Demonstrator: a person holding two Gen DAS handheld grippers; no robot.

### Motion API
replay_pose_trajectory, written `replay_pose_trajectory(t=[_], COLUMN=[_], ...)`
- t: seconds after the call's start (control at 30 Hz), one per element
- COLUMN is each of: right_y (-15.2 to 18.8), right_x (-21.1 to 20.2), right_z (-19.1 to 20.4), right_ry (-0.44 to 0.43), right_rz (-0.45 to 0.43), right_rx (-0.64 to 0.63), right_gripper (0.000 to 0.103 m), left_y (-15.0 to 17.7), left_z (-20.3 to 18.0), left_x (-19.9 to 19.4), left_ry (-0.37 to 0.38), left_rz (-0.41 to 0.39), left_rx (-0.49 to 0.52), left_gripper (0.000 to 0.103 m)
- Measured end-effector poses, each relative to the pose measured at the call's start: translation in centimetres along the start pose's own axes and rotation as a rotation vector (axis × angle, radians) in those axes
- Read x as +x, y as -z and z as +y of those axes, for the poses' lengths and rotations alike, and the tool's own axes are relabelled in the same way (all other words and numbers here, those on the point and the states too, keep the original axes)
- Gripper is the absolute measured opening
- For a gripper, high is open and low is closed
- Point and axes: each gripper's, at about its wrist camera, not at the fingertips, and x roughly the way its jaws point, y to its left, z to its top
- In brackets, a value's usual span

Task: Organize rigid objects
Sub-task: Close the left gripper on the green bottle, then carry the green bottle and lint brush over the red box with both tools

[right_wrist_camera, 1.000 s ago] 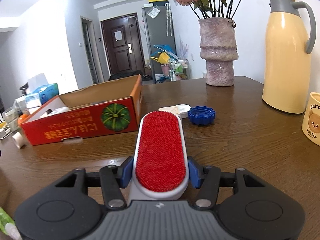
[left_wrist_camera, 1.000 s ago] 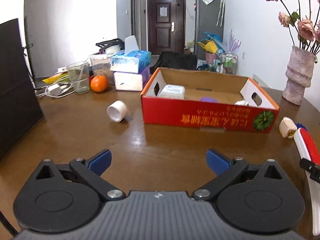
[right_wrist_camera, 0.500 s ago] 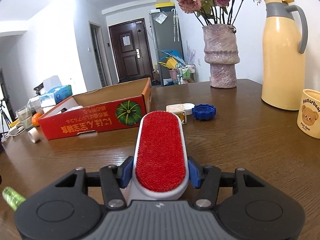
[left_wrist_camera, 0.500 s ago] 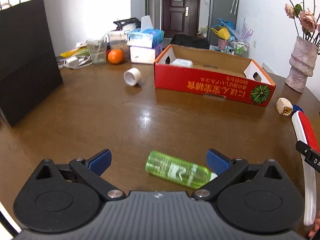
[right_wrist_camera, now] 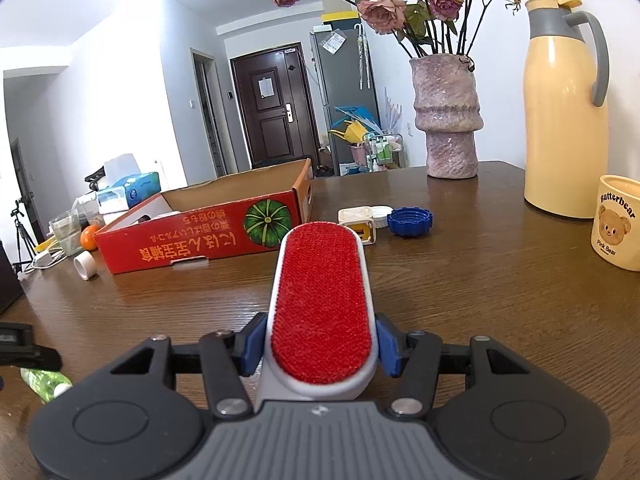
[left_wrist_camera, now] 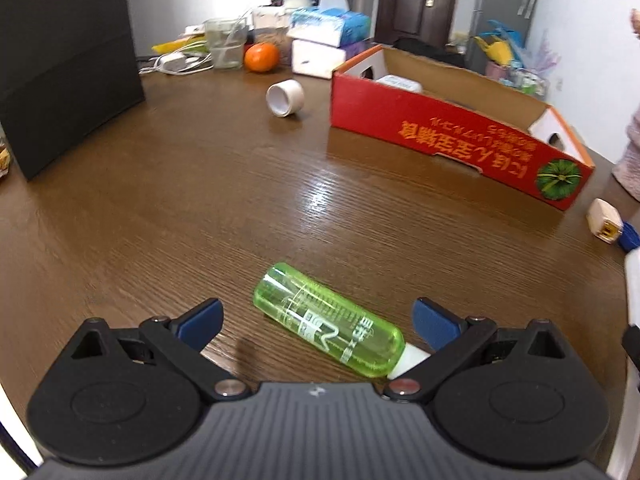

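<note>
Between your wide-open left gripper fingers, the green bottle now lies closer; your right gripper still clamps the lint brush.

White walls, dark door, grey fridge, wooden table

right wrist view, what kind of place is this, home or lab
Most likely a lived-in home: a brown wooden dining table holds a pink stone vase of dried roses and a cream thermos jug, with a dark entrance door behind.
</note>
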Motion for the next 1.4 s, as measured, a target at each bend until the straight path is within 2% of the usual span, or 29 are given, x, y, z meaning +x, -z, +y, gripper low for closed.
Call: replay_pose_trajectory(t=[0.07, 0.13, 0.23, 0.47, 0.63, 0.87, 1.2, 1.4], right_y=[0.0, 0.0, 0.1, 0.1, 0.2, 0.5, 0.3, -0.3], right_x=[0.0, -0.1, -0.1, -0.1, -0.2, -0.7, -0.8, -0.4], right_z=[0.0, 0.0, 0.0, 0.0, 0.1, 0.9, 3.4, 5.0], right_ry=[-0.005, -0.008, -0.008, -0.002, 0.007, 0.019, -0.014, -0.03], right_rz=[-0.001, -0.002, -0.002, -0.003, -0.008, -0.019, -0.02, -0.024], right_rx=[-0.002, -0.003, 0.001, -0.001, -0.002, -0.019, -0.035, -0.044], right_gripper=[0.055, 0.055, 0.055, 0.055, 0.055, 0.055, 0.055, 0.055], left_y=[0.0, 0.1, 0.4, 0.2, -0.3, -0.9, -2.2, -3.4], left_z=[-0.4, -0.8, -1.1, -1.1, -0.6, 0.1, 1.9, 2.6], left_x=[0.5, 1.0, 1.6, 1.9, 2.3, 2.9, 3.8, 3.3], left_ry=[-0.015, -0.015, 0.002, 0.019, 0.053, 0.1, 0.159, 0.192], left_rz=[0.011, 0.027, 0.054, 0.019, -0.005, -0.02, -0.025, -0.064], left_rx=[-0.003, -0.002, 0.022, 0.098, 0.123, 0.157, 0.143, 0.151], left_gripper=[0.1, 0.089, 0.079, 0.057, 0.034, 0.032, 0.032, 0.032])
